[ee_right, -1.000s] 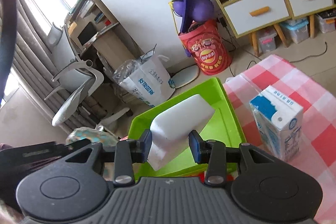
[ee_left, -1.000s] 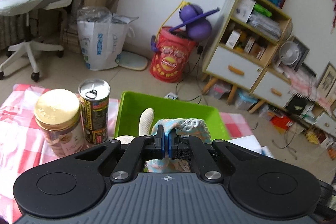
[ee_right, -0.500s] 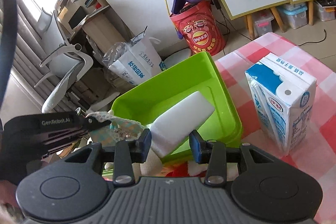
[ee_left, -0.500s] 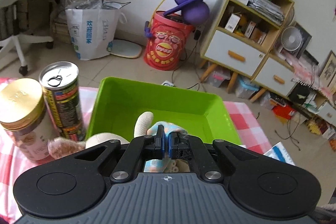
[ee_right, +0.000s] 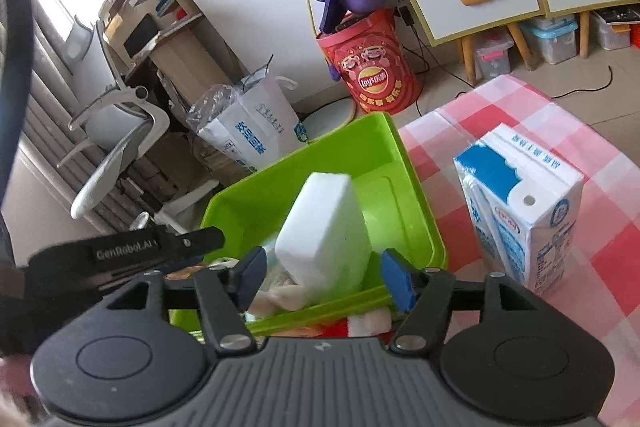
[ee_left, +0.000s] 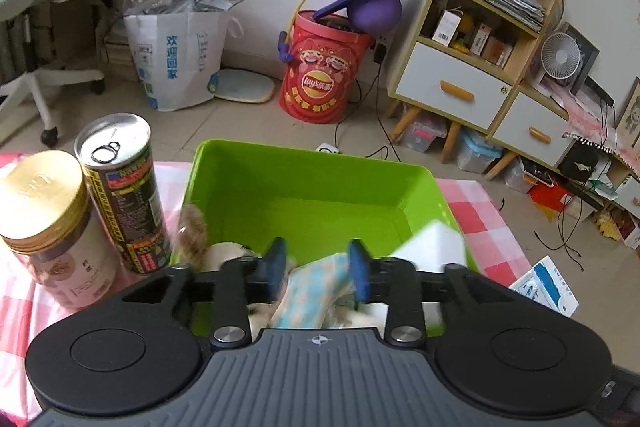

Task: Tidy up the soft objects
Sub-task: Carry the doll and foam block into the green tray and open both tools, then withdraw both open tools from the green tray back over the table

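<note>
Both grippers hang over the near end of the green bin [ee_left: 312, 187], and both have just been opening. On the left gripper [ee_left: 318, 269] the blue pads stand apart, with a patterned blue cloth [ee_left: 316, 291] lying loose between them — neither pad presses on it. The cloth sits at the near wall of the bin, next to a pale plush toy [ee_left: 224, 251] whose furry part leans on the bin's left rim.

On the right gripper [ee_right: 324, 279] the jaws are likewise spread, and the white foam block [ee_right: 324, 231] stands tilted between them with a gap on each side. Its lower end rests among the soft things in the bin; its upper end leans toward the far wall. In the left wrist view the same block shows as a white blur at the bin's right edge.

Beyond the bin, on the pink checked tablecloth [ee_right: 520, 107], a milk carton [ee_right: 520, 215] stands upright on the right side. On the left side stand a dark drink can [ee_left: 120, 191] and a gold-lidded jar [ee_left: 48, 227], touching or nearly so.
</note>
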`<state>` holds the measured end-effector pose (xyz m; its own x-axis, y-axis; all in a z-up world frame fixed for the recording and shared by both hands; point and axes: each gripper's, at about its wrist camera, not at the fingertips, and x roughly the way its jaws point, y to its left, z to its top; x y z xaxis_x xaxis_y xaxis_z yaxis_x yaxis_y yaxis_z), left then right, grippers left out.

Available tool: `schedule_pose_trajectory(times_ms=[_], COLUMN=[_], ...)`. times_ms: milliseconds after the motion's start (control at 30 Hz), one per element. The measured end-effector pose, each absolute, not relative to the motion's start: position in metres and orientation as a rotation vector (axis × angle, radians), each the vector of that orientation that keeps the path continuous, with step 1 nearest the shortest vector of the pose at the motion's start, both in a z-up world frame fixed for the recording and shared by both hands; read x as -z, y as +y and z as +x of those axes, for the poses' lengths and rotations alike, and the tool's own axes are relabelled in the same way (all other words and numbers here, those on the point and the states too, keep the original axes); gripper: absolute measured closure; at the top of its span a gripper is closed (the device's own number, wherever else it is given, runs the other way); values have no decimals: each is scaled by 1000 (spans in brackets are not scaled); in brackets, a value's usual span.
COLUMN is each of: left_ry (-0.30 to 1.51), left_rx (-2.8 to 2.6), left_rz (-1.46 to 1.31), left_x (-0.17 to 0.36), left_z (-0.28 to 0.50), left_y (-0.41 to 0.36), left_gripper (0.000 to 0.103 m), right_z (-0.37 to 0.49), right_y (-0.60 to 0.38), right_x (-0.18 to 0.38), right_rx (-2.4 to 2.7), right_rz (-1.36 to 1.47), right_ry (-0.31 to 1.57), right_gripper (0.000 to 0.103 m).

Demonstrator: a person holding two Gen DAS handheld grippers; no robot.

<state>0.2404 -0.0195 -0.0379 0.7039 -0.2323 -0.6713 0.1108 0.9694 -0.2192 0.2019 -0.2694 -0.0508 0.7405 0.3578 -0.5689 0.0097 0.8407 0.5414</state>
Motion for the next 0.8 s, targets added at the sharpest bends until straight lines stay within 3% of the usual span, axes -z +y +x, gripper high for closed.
schedule_pose_trajectory(times_ms=[200,433,800], left_ry=[772,765,761], left_rx=[184,167,149], left_rz=[-122,-107,-74], left_x=[25,6,-11], left_z=[226,192,135], left_y=[-19,-4,18], left_gripper=[44,22,15], right_z=[194,175,131], right_y=[-271,-271,-270], right_x=[38,11,-35], right_rx=[-204,-182,-205], right_rz=[536,473,363], right_ry=[722,753,771], right_gripper=[62,49,37])
